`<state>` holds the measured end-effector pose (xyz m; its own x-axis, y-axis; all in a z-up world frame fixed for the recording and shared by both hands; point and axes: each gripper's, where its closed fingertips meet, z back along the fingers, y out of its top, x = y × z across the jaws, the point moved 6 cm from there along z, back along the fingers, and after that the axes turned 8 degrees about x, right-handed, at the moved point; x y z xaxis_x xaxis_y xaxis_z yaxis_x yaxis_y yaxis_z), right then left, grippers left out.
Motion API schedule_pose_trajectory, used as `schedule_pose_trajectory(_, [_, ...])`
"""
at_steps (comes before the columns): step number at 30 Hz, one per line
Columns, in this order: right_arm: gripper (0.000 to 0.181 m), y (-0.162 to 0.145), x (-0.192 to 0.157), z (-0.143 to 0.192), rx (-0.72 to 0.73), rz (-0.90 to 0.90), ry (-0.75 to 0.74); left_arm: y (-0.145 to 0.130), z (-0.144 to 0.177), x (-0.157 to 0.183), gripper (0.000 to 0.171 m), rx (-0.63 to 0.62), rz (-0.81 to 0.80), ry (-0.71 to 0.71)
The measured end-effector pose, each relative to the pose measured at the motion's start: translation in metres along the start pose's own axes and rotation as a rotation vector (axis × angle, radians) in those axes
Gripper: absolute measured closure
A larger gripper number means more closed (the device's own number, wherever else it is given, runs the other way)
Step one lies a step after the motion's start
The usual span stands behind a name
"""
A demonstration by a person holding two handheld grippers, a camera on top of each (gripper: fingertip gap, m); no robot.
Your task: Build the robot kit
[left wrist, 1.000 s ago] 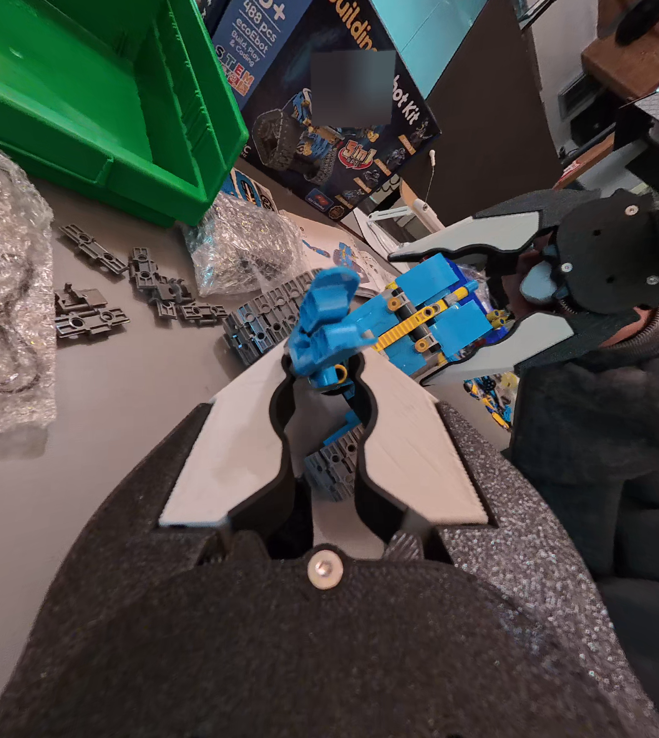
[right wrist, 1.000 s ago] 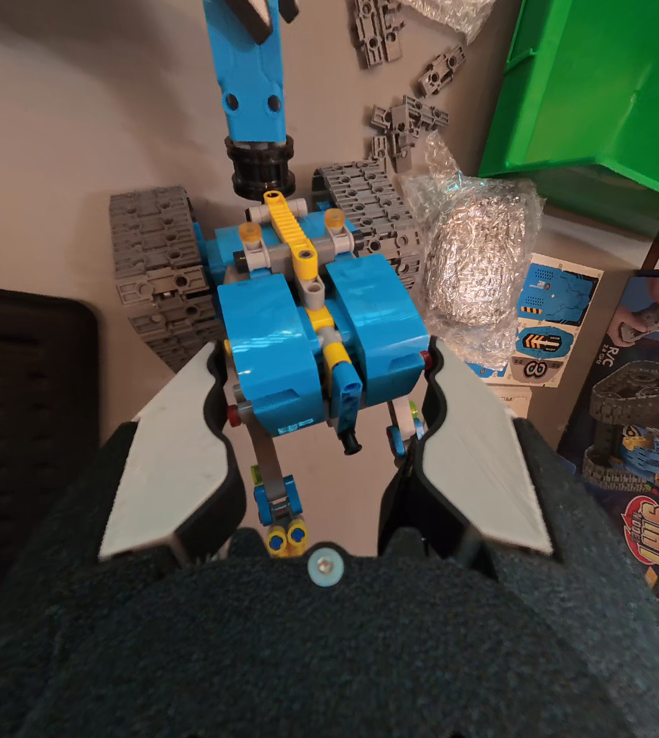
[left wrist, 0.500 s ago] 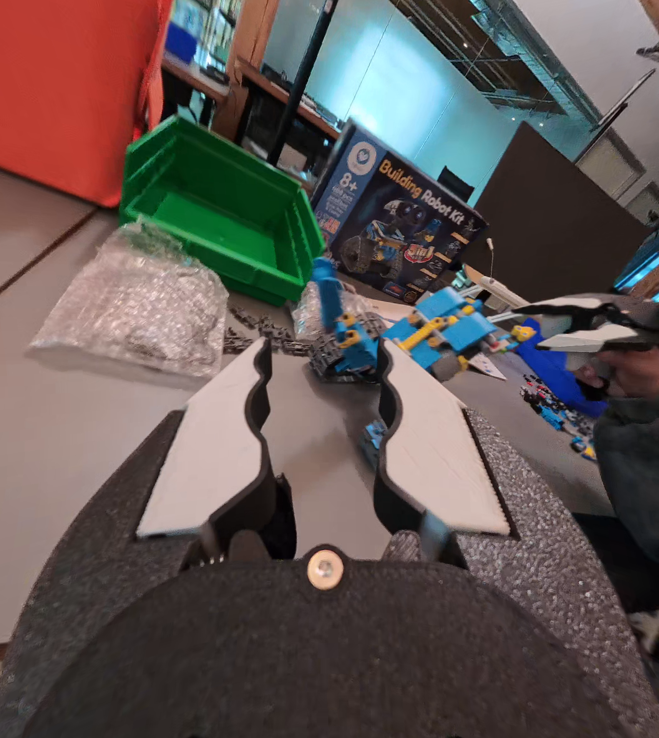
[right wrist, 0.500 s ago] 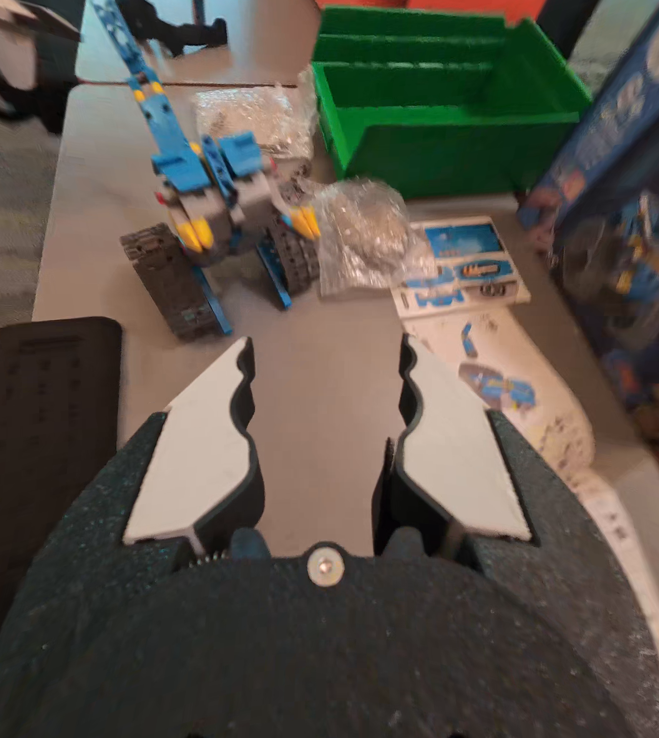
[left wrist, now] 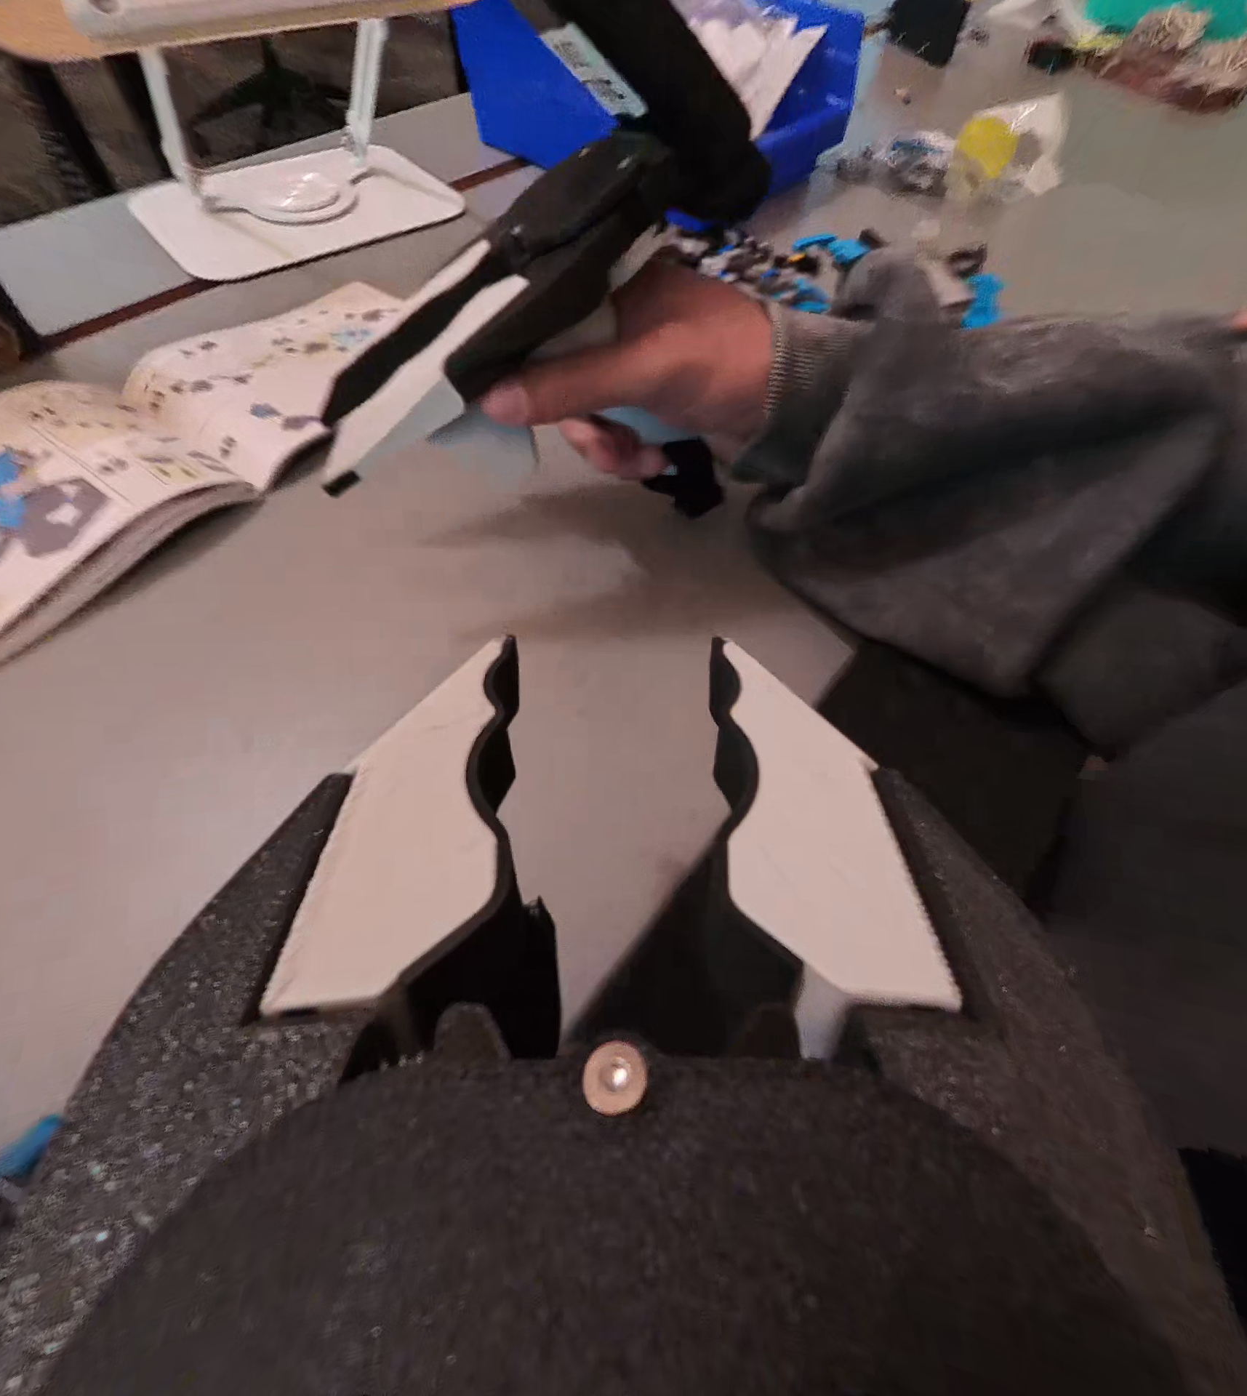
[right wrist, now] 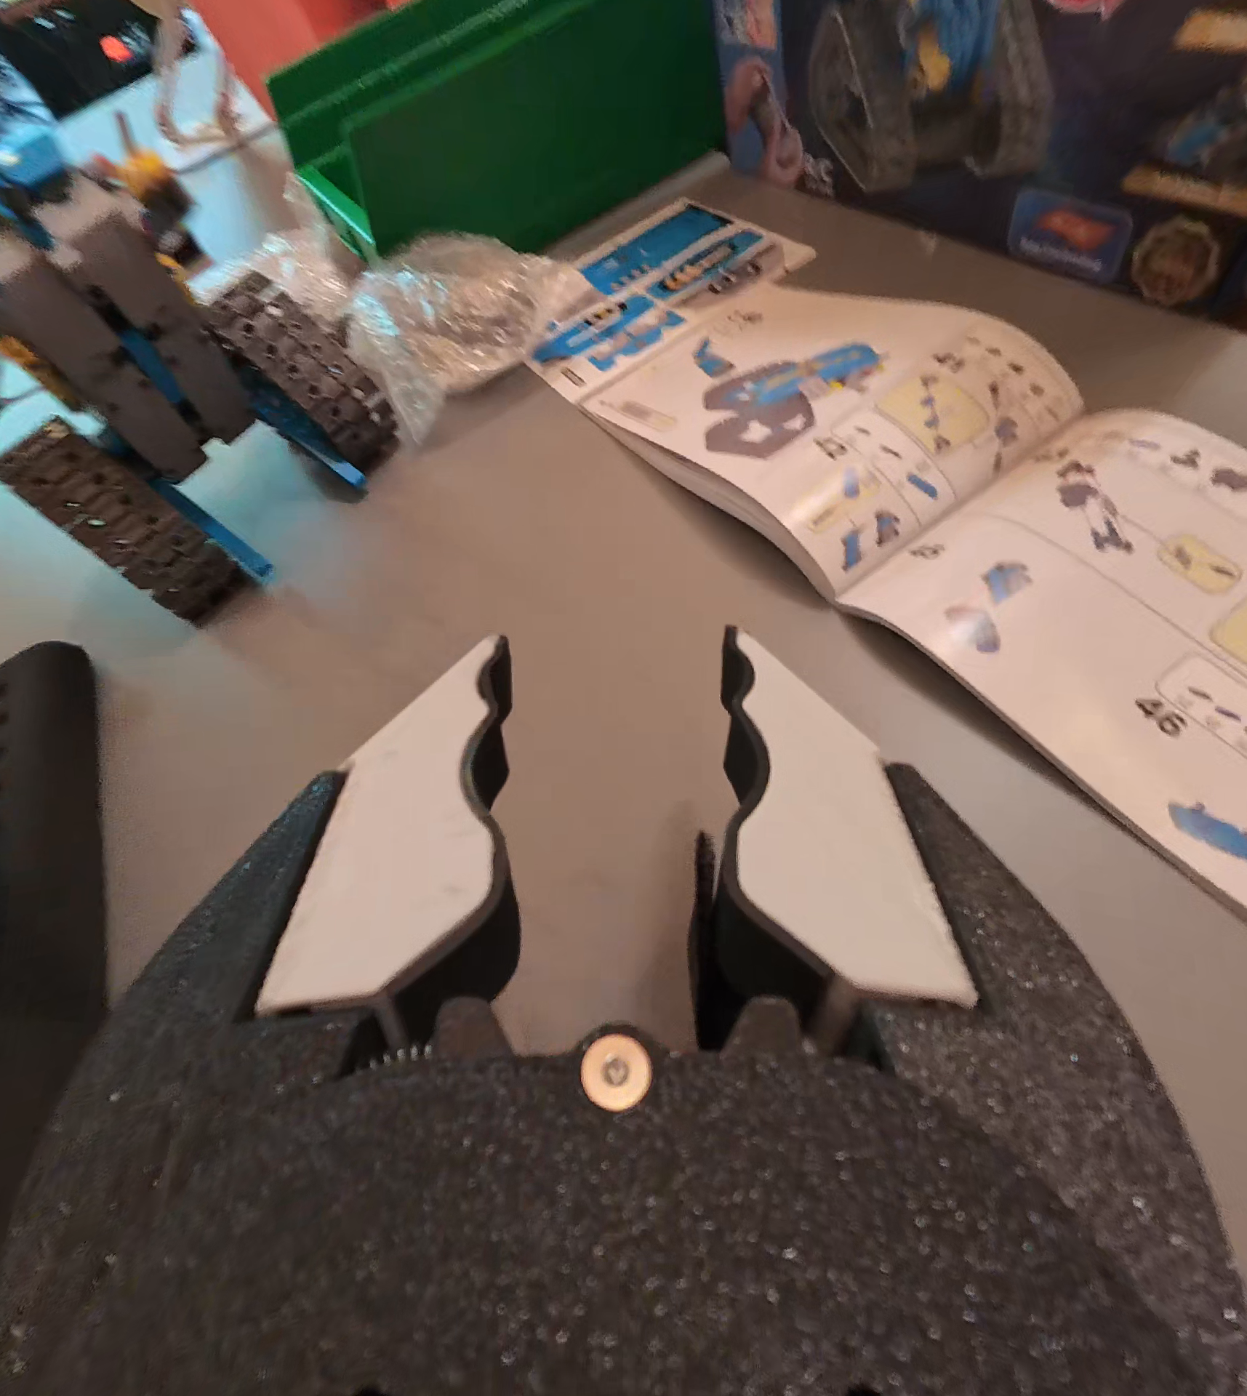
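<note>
My left gripper is open and empty over bare grey table. My right gripper is open and empty, also over bare table; it shows in the left wrist view, held by a hand in a grey sleeve, tips near the open instruction booklet. The blue and grey tracked robot model stands on the table at the far left of the right wrist view, apart from both grippers. The booklet lies open to the right of my right gripper.
A green bin and the kit box stand at the back. A crinkled plastic bag lies beside the model. A black pad lies at left. A blue bin, a white stand base and loose parts lie beyond.
Both grippers have let go of the robot model and pulled back from it. The left gripper has swung right, away from the model, which now stands alone on the table.
</note>
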<state>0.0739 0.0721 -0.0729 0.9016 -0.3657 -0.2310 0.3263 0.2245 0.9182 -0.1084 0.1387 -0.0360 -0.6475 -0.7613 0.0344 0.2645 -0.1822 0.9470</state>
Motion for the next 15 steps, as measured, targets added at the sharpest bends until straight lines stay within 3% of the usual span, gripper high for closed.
schedule_pose_trajectory(2, [0.119,0.0,0.011,0.002,-0.008,-0.006,-0.063,0.002,-0.018,-0.018,0.121,-0.004,-0.008,0.113])
schedule_pose_trajectory(7, [0.118,0.011,0.041,0.022,0.121,0.093,-0.282,-0.002,-0.061,-0.049,0.121,0.025,0.222,0.134])
schedule_pose_trajectory(12, [0.12,0.007,0.044,0.021,0.085,0.086,-0.286,-0.008,-0.083,-0.083,0.122,0.134,0.192,0.24])
schedule_pose_trajectory(15, [0.118,0.001,0.046,0.021,0.038,0.052,-0.275,-0.01,-0.083,-0.078,0.121,0.151,0.286,0.144])
